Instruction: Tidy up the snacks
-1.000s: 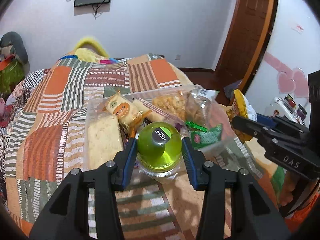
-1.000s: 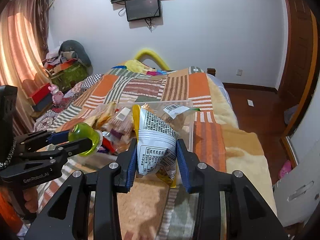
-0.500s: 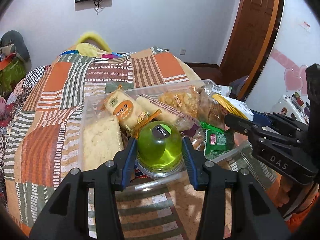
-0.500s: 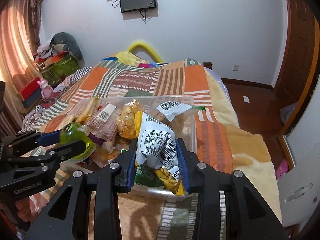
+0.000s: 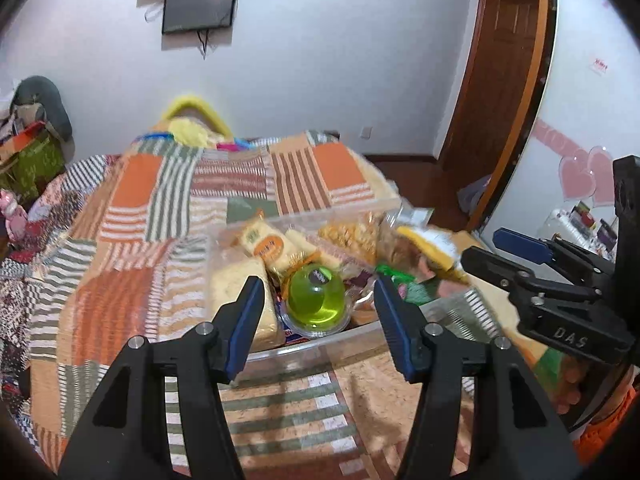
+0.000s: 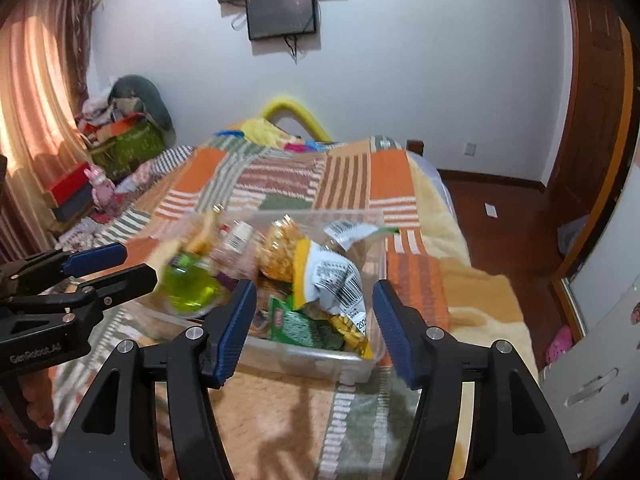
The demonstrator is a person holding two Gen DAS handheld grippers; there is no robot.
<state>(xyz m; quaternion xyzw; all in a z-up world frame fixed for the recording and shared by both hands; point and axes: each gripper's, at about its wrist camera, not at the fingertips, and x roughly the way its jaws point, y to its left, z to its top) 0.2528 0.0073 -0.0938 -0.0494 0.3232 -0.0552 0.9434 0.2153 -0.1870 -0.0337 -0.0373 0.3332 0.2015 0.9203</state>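
The room is a bedroom with a white wall, a dark screen [image 6: 281, 14] mounted high and a brown door [image 5: 498, 64] at the right. A patchwork blanket [image 6: 348, 176] of orange and striped squares covers the bed, a soft, yielding surface on which things may tip or sink. On it rests a clear plastic box [image 6: 304, 354], light and somewhat flexible by the look of it, best taken by its rim. It is crowded with snacks. The grey and yellow packet [image 6: 332, 276] lies in the box's right half; it looks light, crinkly and slippery, so a pinch at its sealed edge seems safest. The green jelly cup [image 5: 317, 300] sits near the front wall, smooth, rounded and probably squashy, best held across its sides. The left gripper [image 5: 318, 304] and the right gripper [image 6: 314, 312] both hover at the near wall with jaws spread wide, holding nothing.
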